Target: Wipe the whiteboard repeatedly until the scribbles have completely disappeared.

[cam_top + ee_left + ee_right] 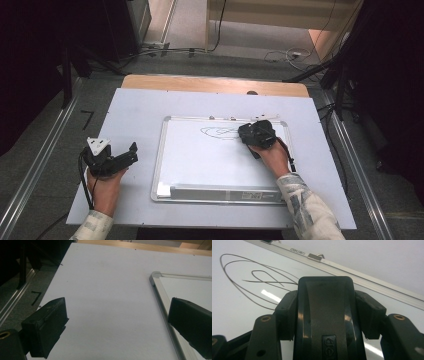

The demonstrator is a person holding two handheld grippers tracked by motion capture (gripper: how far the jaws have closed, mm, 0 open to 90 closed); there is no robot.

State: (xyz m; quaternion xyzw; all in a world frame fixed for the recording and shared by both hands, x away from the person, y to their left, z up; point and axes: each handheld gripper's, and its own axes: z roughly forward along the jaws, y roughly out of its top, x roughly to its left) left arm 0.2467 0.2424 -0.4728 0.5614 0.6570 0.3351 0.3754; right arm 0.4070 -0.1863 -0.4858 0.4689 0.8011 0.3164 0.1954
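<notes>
A silver-framed whiteboard (210, 162) lies flat in the middle of the table, with a thin looping scribble (220, 132) near its top edge. My right gripper (257, 134) rests on the board just right of the scribble. In the right gripper view my right gripper (325, 297) is shut on a black eraser (325, 317), with the scribble (257, 277) up to the left on the whiteboard (234, 312). My left gripper (132, 153) sits on the mat left of the board. Its own view shows my left gripper (117, 307) open and holding nothing, beside the whiteboard's (186, 286) corner.
A pale grey mat (130, 110) covers the table; a strip of wood (200, 82) shows at the far edge. The board's near tray (220, 192) holds a small white piece (163, 189). Metal rails (40, 165) run along both sides, and cables (285, 54) lie on the floor beyond.
</notes>
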